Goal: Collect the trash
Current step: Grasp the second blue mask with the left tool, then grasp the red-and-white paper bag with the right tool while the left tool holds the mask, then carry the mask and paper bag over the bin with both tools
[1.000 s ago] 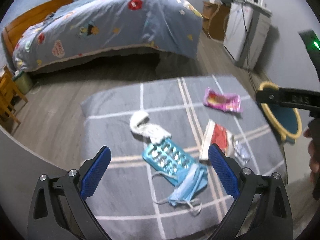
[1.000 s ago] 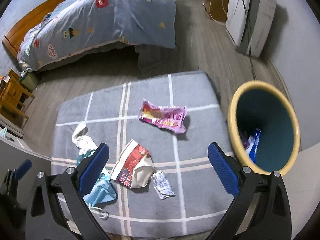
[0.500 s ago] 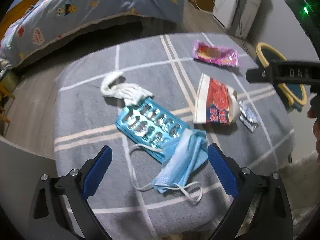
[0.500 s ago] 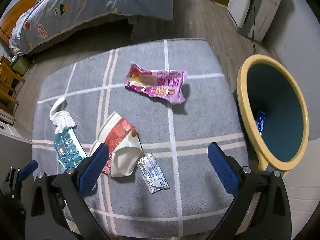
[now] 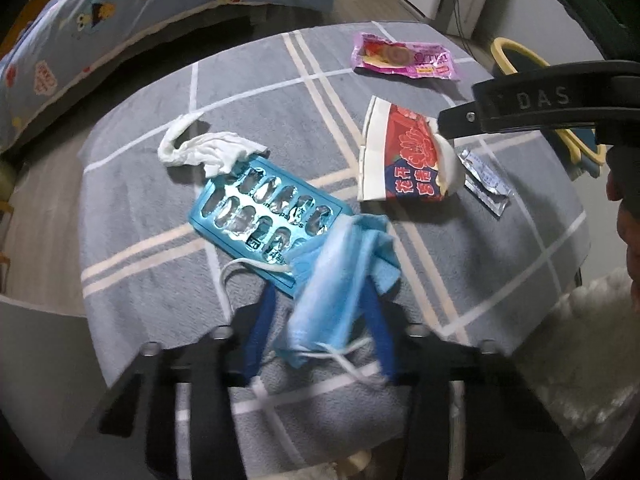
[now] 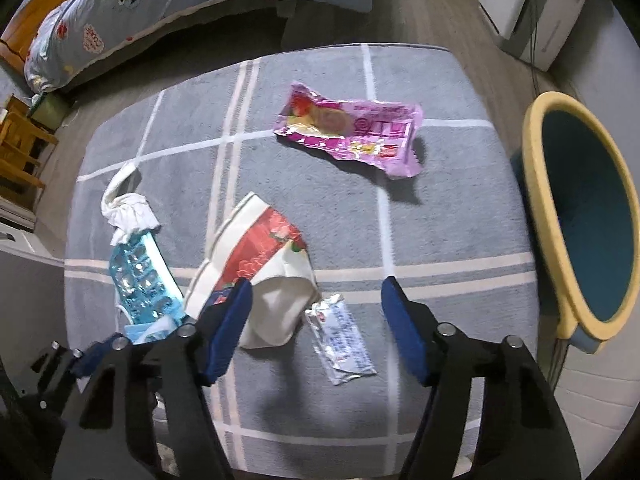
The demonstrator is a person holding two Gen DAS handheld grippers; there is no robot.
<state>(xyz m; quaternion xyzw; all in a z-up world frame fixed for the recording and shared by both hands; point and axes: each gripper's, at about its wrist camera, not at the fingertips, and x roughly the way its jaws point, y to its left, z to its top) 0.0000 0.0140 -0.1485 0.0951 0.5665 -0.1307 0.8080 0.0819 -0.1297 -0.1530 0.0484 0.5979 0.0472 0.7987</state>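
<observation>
The left gripper has come down and narrowed around the blue face mask, not clamped yet; the right gripper has narrowed over the foil sachet, holding nothing.

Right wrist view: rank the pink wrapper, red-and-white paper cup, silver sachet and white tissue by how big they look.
1. pink wrapper and red-and-white paper cup: look alike, cup nearer, so no ranking
2. silver sachet and white tissue: similar, sachet nearer
</observation>
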